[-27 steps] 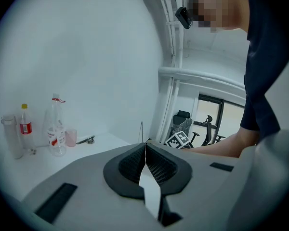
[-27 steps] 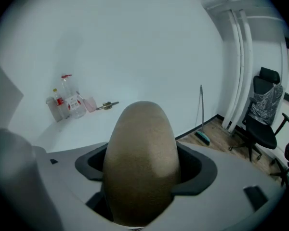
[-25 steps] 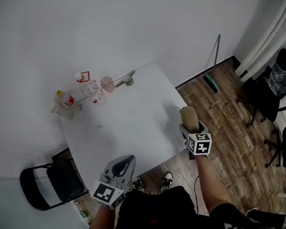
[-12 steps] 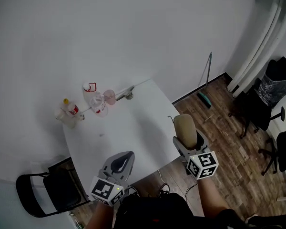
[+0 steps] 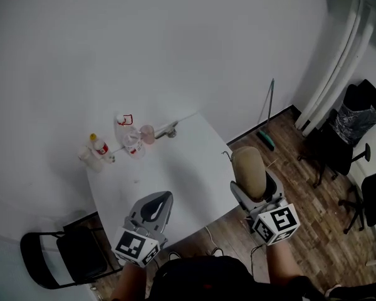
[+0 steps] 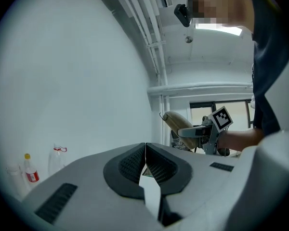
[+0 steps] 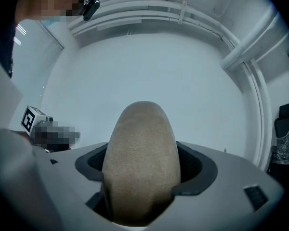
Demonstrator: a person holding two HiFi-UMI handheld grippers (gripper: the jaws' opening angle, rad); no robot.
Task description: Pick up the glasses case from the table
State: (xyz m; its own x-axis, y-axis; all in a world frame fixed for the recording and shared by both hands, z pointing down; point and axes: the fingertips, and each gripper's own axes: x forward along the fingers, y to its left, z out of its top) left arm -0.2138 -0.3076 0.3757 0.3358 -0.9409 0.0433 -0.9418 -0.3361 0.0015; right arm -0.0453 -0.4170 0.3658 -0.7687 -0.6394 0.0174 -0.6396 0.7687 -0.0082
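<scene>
I judge the lift step complete: the right gripper (image 5: 255, 190) has its jaws clamped on the tan glasses case (image 5: 247, 165), which is held upright off the tabletop (image 5: 175, 162) by its right edge. The left gripper (image 5: 151, 209) has its jaws pressed together on nothing. The next move calls only for steady clamping force.
</scene>
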